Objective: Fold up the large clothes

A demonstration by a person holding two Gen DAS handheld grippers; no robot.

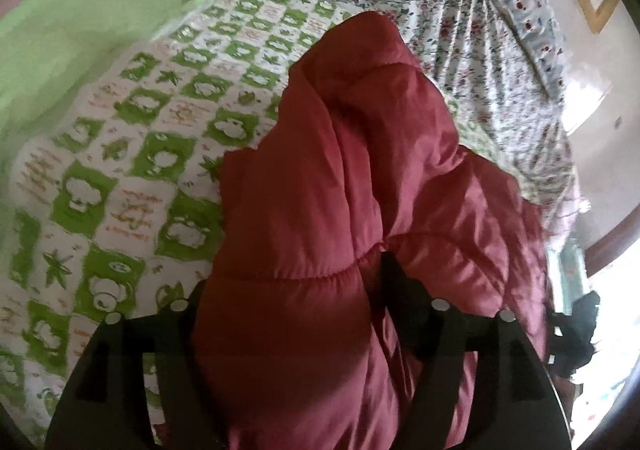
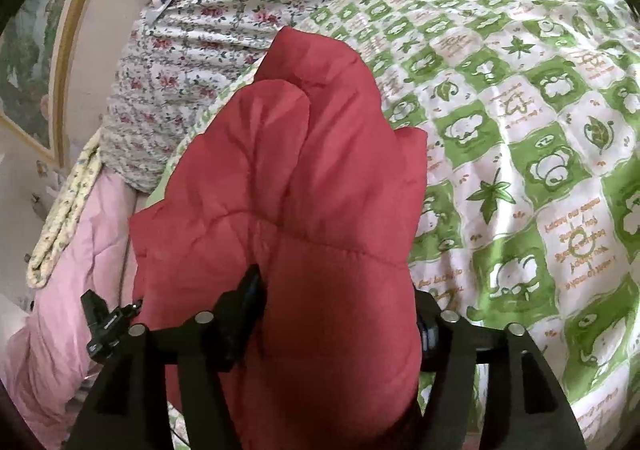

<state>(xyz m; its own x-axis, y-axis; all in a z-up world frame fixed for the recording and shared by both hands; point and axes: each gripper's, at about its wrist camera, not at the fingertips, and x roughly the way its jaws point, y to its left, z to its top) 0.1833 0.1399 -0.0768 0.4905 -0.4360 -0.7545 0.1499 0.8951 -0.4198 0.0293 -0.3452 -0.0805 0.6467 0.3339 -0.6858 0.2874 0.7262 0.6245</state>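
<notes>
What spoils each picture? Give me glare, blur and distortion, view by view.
Left wrist view: window light at the right edge blows out to white, the green-checked quilt is smeared by motion blur, and the red puffer jacket is softly shaded. Right wrist view: sharper and evenly lit, with quilt print readable and the jacket crisp. Both views: fisheye bending and dark corners.

Red quilted jacket, bunched, on bed
</notes>
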